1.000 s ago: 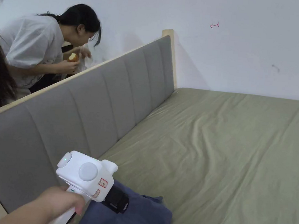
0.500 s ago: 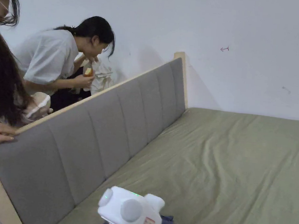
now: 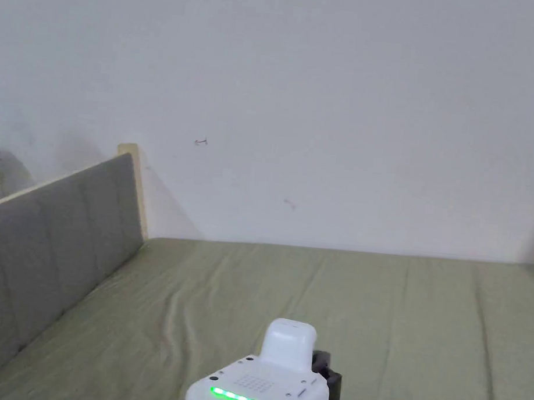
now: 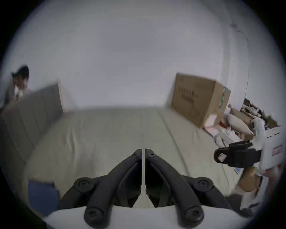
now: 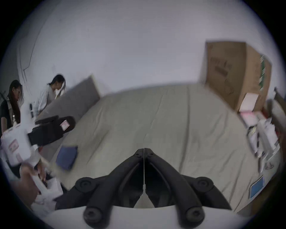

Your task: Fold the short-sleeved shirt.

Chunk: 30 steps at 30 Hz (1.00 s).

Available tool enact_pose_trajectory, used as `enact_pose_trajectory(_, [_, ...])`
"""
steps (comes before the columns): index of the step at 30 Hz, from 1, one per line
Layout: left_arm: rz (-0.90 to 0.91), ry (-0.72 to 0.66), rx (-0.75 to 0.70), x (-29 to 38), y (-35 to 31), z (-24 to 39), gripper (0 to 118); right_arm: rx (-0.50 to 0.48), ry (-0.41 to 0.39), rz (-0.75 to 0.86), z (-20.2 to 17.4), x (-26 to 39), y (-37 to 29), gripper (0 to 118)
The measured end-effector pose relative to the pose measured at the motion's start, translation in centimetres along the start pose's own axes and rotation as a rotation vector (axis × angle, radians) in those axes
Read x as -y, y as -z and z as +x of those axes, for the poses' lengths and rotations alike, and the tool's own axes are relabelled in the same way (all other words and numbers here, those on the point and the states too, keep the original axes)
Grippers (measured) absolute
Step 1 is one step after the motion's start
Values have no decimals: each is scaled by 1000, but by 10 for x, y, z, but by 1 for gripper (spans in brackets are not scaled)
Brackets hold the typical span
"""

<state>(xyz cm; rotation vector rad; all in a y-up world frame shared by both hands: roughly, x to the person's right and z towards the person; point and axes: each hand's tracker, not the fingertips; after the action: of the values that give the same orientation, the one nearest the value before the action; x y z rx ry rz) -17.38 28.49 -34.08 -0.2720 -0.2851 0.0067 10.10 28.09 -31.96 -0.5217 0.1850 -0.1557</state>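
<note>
The short-sleeved shirt is dark blue and lies folded into a small rectangle on the green sheet, close to the grey headboard. In the left gripper view the shirt sits low on the left, apart from the jaws. My left gripper is shut with nothing between its jaws and hovers over bare sheet. My right gripper is also shut and empty, above the middle of the bed. The left gripper's white housing shows at the bottom of the head view.
A padded grey headboard runs along the left of the bed. A large cardboard box stands at the far right corner, with papers and pillows piled beside it. Two people are behind the headboard.
The head camera has swung right and up, so the shirt and the people left its picture. My left gripper has come away from the folded shirt and now hangs nearer the bed's middle.
</note>
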Motion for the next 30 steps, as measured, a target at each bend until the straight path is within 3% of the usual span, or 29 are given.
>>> enact_pose_trajectory(3, [142, 3, -78, -24, -14, 20, 3, -23, -2, 259, 0, -20, -20, 0])
enact_pose_trajectory(8, [287, -16, -191, -37, -38, 34, 4, 84, -45, 596, -8, -28, -42, 0])
enact_pose_trajectory(11, [355, 32, -237, -31, -53, 39, 9, 99, -44, 647, -8, -23, -48, 4])
enact_pose_trajectory(12, [374, 45, -245, -29, -57, 39, 22, 122, -43, 653, -11, -21, -49, 18])
enact_pose_trajectory(14, [391, 57, -262, -26, -63, 40, 78, 144, -45, 642, -12, -18, -51, 89])
enact_pose_trajectory(15, [390, 49, -255, -25, -65, 38, 90, 163, -50, 629, -12, -16, -51, 110])
enact_pose_trajectory(17, [388, 33, -253, -25, -68, 36, 94, 193, -59, 595, -13, -14, -49, 113])
enact_pose_trajectory(19, [385, 24, -250, -22, -71, 35, 111, 199, -60, 596, -12, -7, -52, 118])
enact_pose_trajectory(21, [374, 30, -250, -21, -72, 34, 118, 220, -85, 562, -14, -6, -52, 118])
enact_pose_trajectory(30, [333, 7, -249, -19, -76, 32, 118, 214, -142, 543, -22, 3, -63, 118])
